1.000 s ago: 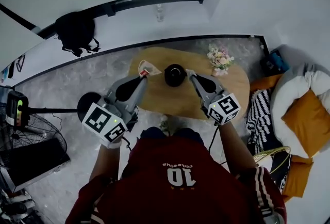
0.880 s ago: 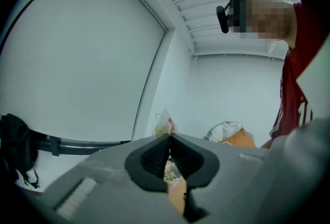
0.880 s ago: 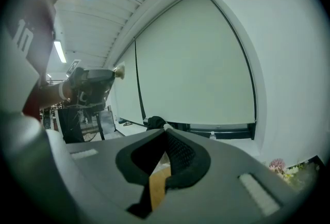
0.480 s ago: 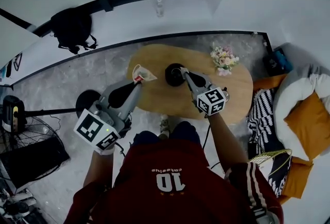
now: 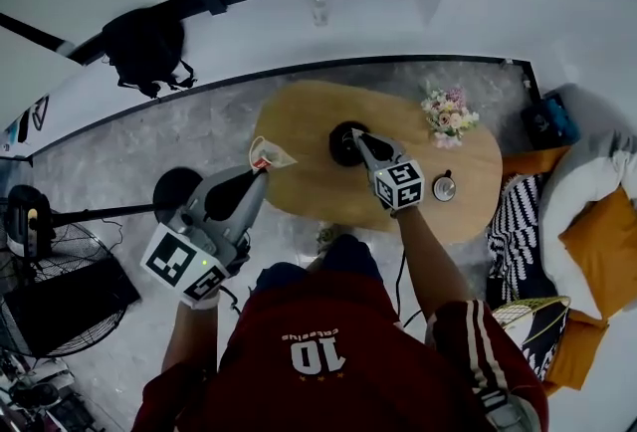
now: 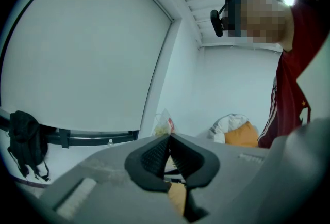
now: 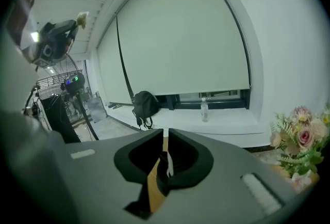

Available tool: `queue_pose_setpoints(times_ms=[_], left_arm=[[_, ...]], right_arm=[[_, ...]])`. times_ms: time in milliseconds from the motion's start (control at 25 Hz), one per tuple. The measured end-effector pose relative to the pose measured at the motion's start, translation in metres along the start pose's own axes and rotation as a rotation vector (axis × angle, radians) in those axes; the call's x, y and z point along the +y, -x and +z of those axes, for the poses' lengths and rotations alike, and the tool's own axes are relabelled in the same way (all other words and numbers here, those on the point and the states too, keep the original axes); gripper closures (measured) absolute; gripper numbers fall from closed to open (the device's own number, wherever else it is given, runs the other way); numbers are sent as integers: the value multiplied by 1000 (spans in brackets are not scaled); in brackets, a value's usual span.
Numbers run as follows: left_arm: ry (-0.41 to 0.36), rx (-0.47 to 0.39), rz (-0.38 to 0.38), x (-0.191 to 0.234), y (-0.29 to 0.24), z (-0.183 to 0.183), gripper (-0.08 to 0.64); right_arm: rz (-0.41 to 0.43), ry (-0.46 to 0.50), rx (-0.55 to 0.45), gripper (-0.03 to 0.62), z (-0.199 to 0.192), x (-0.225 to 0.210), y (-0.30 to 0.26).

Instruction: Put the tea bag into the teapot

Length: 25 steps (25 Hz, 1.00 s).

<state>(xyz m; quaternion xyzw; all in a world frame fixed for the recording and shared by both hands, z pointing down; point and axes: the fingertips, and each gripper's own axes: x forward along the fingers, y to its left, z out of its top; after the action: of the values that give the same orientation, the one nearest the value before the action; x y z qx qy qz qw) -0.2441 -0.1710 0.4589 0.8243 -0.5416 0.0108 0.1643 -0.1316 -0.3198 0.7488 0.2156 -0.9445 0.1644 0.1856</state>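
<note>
At the oval wooden table [image 5: 311, 193], left tongs [image 5: 261, 169] pinch crinkly tea bag [image 5: 269, 152]; right tongs [image 5: 358, 136] narrow.

We counted two grey grippers, left gripper [image 5: 261, 167] and right gripper [image 5: 359, 135]; one pale paper tea bag [image 5: 267, 153] at the left's tip; one round black teapot [image 5: 343, 147] under the right's; one pink flower bouquet [image 5: 448, 114].

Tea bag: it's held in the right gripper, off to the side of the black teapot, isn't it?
No. The left gripper holds the tea bag, as the head view shows; the right gripper is by the teapot. The bag is indeed off to the side of the black teapot.
</note>
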Motion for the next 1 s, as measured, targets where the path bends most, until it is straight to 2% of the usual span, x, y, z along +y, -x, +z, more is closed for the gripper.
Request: queue_pose_setpoints(times_ms=[200,520,720,840,1000], left_arm=[[2,3,15,10,2,-4,555],[8,-17,5,12,1,3,555],[8,-34,-22,5,1,11,555],[-3,-41,-41,-1,1,16,555],[-17,-55,-67,-8,3,25,555]], right_arm=[[5,10,23,529,-8,-2,-13],[7,28,0,475,12,3,-4],[118,-58,30,495,17,19,6],[207,-122,63,551,20,33,17],[233,-122,86,554,30,43,30]])
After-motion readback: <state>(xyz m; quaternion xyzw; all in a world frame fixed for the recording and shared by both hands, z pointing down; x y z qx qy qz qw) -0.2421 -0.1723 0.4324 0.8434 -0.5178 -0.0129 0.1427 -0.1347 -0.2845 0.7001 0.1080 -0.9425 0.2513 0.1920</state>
